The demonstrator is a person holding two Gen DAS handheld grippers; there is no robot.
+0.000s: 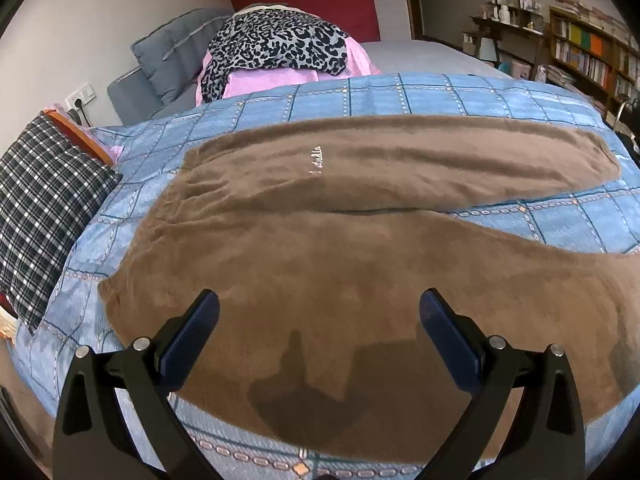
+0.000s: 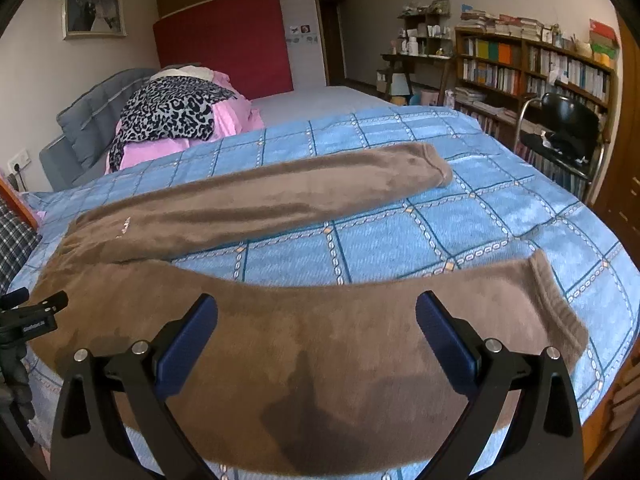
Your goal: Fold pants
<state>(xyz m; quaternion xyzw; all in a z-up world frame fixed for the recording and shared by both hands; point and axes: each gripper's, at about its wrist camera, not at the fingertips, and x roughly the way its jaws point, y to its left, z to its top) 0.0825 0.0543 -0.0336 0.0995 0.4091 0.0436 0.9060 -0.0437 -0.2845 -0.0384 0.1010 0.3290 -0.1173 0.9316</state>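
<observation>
Brown fleece pants lie spread flat on a blue checked bedspread, legs apart in a V pointing right, waistband at the left. My left gripper hovers open above the near leg close to the waist end, with nothing between its blue-padded fingers. My right gripper hangs open over the near leg further toward its cuff, also holding nothing. The far leg ends in a cuff up the bed.
A plaid pillow lies at the left edge. A leopard-print cloth on pink bedding sits at the head of the bed. A black chair and bookshelves stand to the right. A black tripod shows at lower left.
</observation>
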